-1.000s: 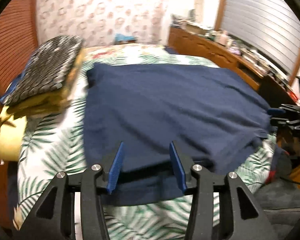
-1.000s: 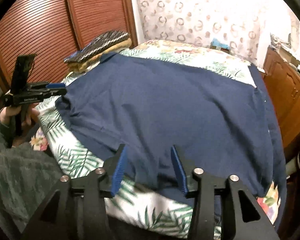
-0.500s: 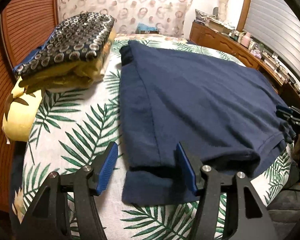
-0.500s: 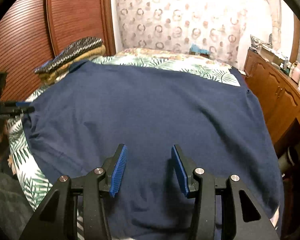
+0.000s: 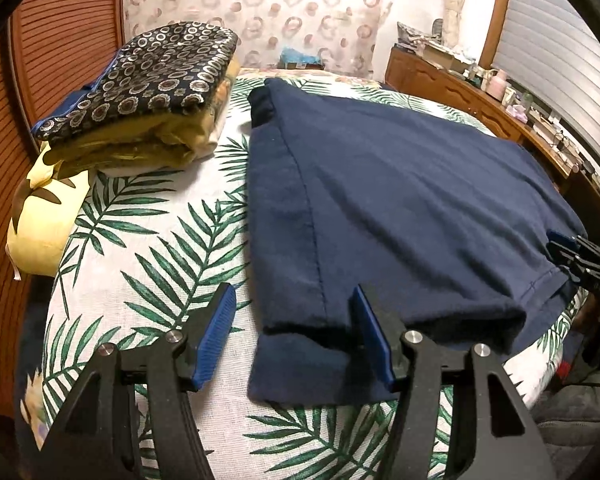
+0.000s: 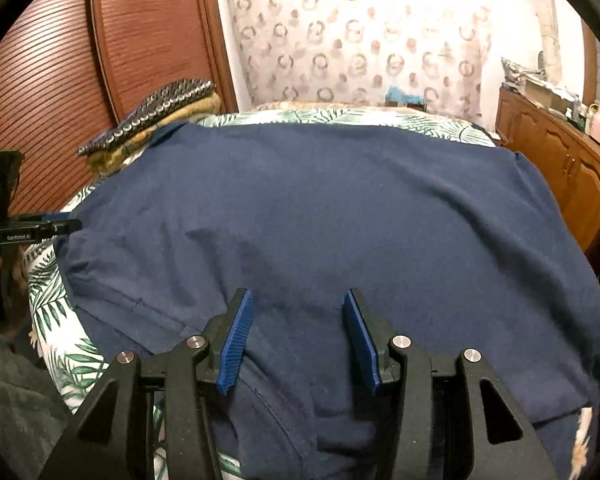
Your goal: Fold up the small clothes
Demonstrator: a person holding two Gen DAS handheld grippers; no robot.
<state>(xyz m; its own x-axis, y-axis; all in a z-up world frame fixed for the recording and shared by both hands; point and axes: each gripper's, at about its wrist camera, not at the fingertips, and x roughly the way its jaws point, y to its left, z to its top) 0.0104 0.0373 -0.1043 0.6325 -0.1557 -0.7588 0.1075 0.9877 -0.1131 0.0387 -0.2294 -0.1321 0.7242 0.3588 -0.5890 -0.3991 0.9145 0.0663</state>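
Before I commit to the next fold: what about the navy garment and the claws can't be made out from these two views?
- Navy garment, right wrist view: its near hem is hidden behind the right claw.
- Left wrist view: its right edge is cut off by the frame, and the right claw shows only as a sliver there.
- Left claw: whether it touches the cloth cannot be told.
- Folded pile: what lies inside it is hidden.

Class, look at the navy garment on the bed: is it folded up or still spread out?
Mostly spread: the navy garment covers most of the bed. Only its near edge is doubled over.
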